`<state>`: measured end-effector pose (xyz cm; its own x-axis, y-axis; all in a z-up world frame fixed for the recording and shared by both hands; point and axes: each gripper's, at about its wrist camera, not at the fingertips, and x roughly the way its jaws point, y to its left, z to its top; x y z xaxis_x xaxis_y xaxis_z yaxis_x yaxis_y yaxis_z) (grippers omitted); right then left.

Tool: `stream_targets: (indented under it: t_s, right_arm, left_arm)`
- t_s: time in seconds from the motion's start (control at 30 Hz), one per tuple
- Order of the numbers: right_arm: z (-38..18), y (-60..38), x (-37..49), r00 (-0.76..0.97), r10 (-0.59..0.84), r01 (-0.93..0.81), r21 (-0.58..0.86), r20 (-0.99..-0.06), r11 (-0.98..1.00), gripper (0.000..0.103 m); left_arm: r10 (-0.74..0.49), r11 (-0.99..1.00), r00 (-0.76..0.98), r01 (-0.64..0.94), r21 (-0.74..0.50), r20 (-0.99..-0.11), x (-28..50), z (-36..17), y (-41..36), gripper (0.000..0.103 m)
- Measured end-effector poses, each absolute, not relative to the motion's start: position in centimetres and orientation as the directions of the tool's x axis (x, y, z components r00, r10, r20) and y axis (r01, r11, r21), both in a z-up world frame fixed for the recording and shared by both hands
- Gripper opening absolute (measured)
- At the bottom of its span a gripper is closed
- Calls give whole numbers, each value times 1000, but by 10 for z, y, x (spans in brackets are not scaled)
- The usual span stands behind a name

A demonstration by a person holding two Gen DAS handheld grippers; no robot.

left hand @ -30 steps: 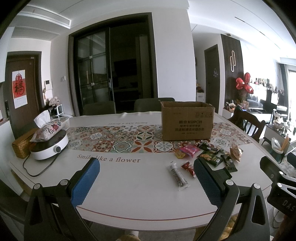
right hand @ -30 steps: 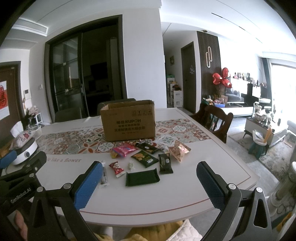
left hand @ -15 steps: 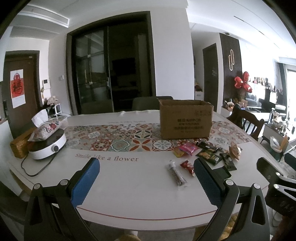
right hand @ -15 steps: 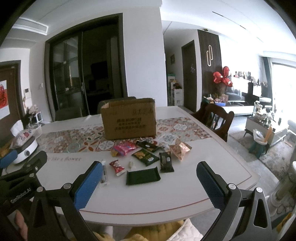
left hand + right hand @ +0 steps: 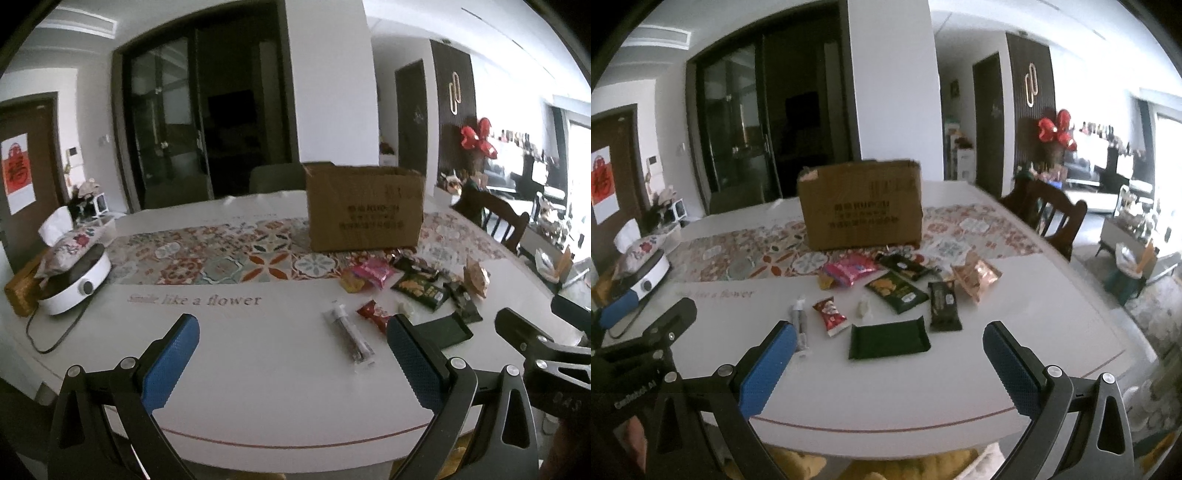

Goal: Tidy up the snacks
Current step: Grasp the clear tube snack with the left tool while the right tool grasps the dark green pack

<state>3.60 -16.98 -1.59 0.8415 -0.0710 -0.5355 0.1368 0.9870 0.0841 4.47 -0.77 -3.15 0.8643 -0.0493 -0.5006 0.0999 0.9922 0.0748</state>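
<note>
Since the earlier frames both claws have been carried closer to the counter [image 5: 1052, 314]. The left claw [image 5: 291, 354] and right claw [image 5: 888, 363] are held wide, empty. The snacks [image 5: 897, 291] lie ahead of the right claw, before the cardboard box [image 5: 862, 206]. The flat dark green packet [image 5: 888, 339] could be pushed along rather than pinched, since little edge is offered.

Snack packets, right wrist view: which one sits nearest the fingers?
The flat dark green packet, plain-faced, lying closest to the table's near edge, between the open right gripper's blue fingers. The others lie farther back toward the cardboard box.
</note>
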Motion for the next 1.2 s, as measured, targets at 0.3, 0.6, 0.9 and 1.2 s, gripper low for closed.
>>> stream_targets:
  t_s: [0.3,0.6,0.9,1.2]
  right_arm:
    - [-45,-181,78,777,-15,109,111,-629,988,102]
    - [-75,-184,119,701,32,91,133,-713,987,102]
    - [-95,-186,144,652,4,98,89,-758,991,102]
    - [-107,-183,154,623,21,61,76,-782,995,102]
  left_arm:
    - [-115,976,778,203,73,-617,88,-57,-25,83]
    - [-188,955,676,297,30,-713,128,-82,-32,63]
    - [-234,949,590,311,-50,-772,162,-106,-36,59]
    - [-248,947,537,309,-86,-806,178,-123,-45,55]
